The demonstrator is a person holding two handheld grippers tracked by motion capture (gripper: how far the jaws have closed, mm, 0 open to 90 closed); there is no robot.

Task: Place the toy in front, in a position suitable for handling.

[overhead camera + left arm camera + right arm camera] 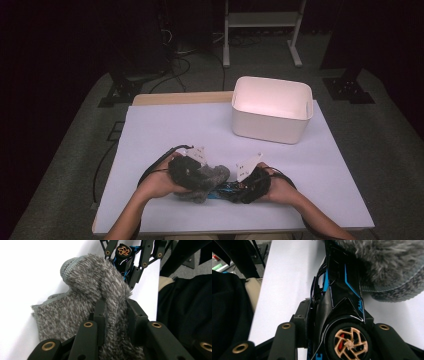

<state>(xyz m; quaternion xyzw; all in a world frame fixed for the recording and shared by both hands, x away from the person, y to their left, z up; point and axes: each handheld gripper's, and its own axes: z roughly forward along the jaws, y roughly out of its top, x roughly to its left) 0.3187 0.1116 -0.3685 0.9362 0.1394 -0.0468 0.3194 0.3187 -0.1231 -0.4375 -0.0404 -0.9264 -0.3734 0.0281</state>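
At the table's near edge, the left gripper (113,315) pinches a fuzzy grey sock (100,287) that lies bunched on the white table (165,130). Just beside it, the right gripper (337,322) clamps a black and blue toy car (342,297), whose nose touches the sock. Farther back, well apart, stands a white bin (270,127).

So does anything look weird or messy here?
A bit odd: the black and blue toy car has its front tucked into the fuzzy grey sock. Nothing looks spilled or broken, as far as shows.
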